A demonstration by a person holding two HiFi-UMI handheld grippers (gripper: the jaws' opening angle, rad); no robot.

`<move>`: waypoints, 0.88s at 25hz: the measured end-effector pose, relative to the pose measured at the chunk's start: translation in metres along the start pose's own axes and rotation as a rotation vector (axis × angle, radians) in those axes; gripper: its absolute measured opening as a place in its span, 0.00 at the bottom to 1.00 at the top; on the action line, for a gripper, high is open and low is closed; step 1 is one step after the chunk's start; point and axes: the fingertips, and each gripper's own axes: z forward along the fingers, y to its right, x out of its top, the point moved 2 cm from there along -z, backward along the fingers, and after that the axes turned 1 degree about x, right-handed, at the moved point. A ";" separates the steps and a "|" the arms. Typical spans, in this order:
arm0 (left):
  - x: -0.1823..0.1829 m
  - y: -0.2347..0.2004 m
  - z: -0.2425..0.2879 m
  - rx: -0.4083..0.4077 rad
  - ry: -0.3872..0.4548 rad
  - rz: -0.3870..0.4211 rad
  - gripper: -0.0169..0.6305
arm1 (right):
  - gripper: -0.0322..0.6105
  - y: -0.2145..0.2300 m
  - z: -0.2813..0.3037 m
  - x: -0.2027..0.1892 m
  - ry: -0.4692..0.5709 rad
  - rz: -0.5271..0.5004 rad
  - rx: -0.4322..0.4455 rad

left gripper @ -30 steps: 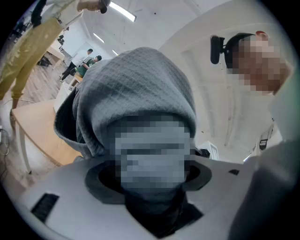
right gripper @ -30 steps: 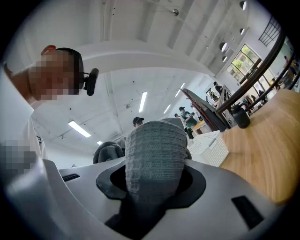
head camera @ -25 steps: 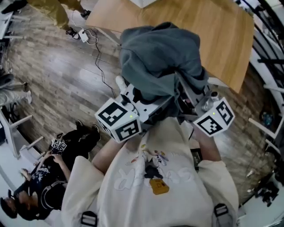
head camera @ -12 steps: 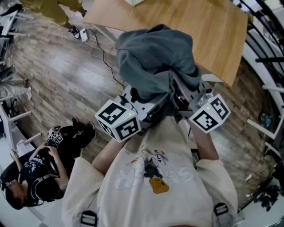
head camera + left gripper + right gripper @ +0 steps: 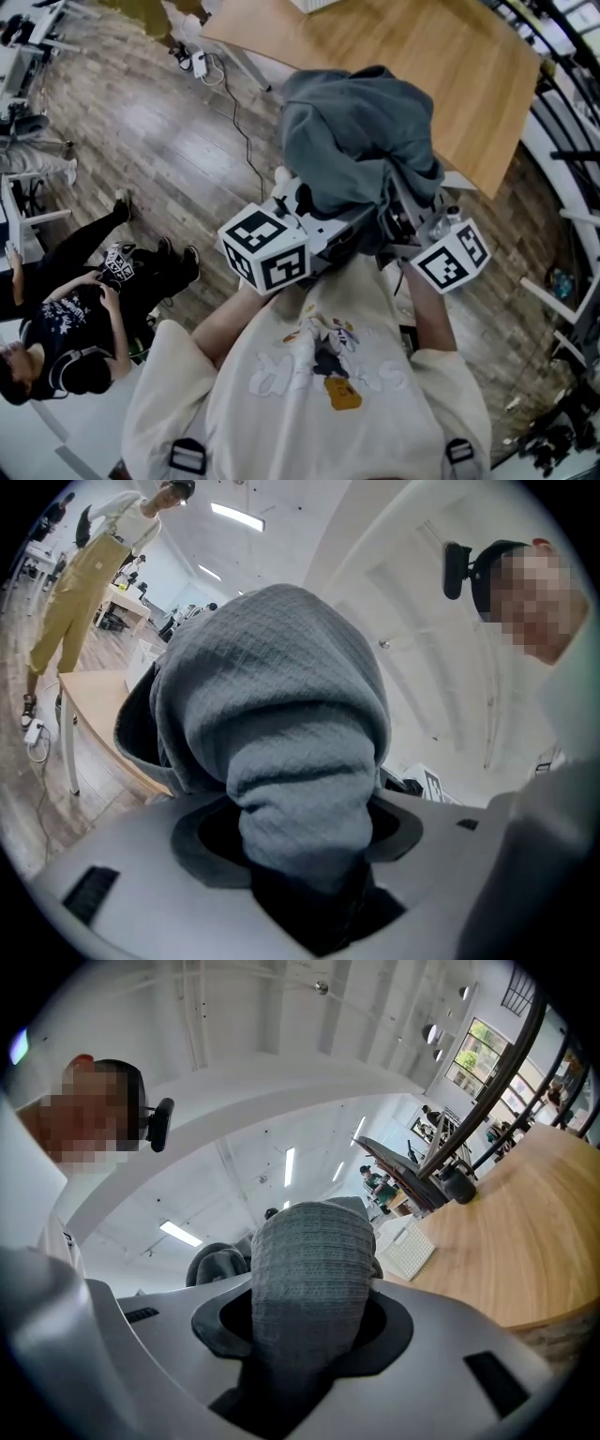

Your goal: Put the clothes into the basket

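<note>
A bulky grey quilted garment (image 5: 361,141) hangs in a bunch over both grippers, held up in front of the person's chest. My left gripper (image 5: 319,220) is shut on a thick fold of it; in the left gripper view the garment (image 5: 281,761) fills the space between the jaws. My right gripper (image 5: 398,220) is shut on another fold, and the garment (image 5: 309,1279) rises between its jaws in the right gripper view. A white lattice basket (image 5: 405,1249) lies on the wooden table (image 5: 525,1232). The fingertips are hidden under cloth.
The wooden table (image 5: 375,47) stands ahead, its near edge just beyond the garment. A cable and power strip (image 5: 199,64) lie on the plank floor at the left. A seated person in black (image 5: 84,319) is at the lower left. Another person in yellow overalls (image 5: 80,583) stands by the table.
The garment and both grippers have shifted slightly right in the head view as the view turned. Both grips have stayed the same. The seated person at the left has moved.
</note>
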 end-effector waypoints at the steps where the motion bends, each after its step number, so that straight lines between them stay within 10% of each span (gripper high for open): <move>1: 0.001 0.000 0.001 0.000 -0.003 0.002 0.48 | 0.32 0.001 0.000 0.001 0.003 -0.002 -0.002; 22: 0.065 -0.061 0.010 0.001 0.014 -0.031 0.49 | 0.32 0.021 0.088 0.014 -0.030 0.012 -0.001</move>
